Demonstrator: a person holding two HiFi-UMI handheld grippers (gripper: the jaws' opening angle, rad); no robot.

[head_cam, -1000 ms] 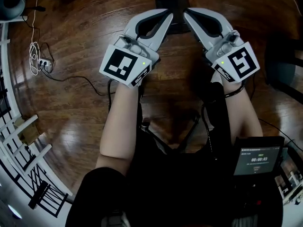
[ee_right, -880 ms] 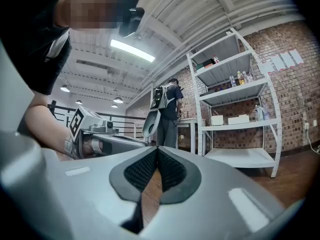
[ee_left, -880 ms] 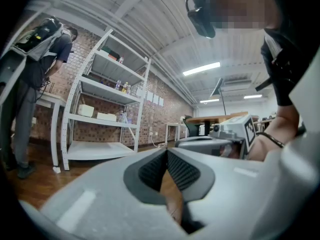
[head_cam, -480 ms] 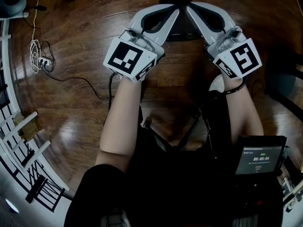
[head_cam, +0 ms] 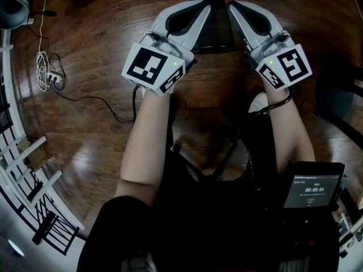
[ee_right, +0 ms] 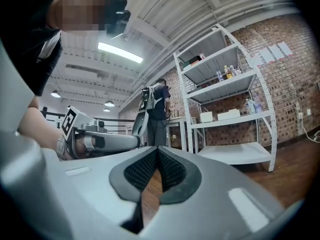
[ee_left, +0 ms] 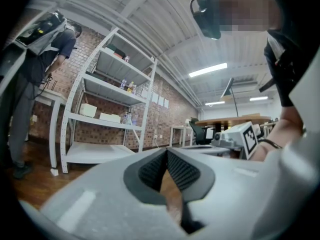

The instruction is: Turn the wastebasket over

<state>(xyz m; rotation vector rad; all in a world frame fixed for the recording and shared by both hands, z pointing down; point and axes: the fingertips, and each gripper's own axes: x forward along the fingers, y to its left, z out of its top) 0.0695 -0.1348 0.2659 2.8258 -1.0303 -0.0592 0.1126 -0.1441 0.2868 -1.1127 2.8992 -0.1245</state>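
Observation:
The black wastebasket (head_cam: 218,34) stands on the wooden floor at the top middle of the head view, largely hidden by my grippers. My left gripper (head_cam: 204,5) lies along its left side and my right gripper (head_cam: 232,5) along its right side; whether they touch it I cannot tell. Both point level and away from me. In the left gripper view the left gripper's (ee_left: 166,151) ribbed pads meet at the tips with nothing between them. The right gripper (ee_right: 156,150) looks the same in its own view. Neither gripper view shows the basket.
A power strip with a cable (head_cam: 50,76) lies on the floor at the left, above a white rack (head_cam: 31,171). A small screen (head_cam: 315,189) sits at the lower right. White shelving (ee_left: 107,109) and a standing person (ee_left: 35,59) are across the room.
Both grippers have pushed forward, and the wastebasket that stood beyond their tips now sits between the two of them. The jaws have stayed shut.

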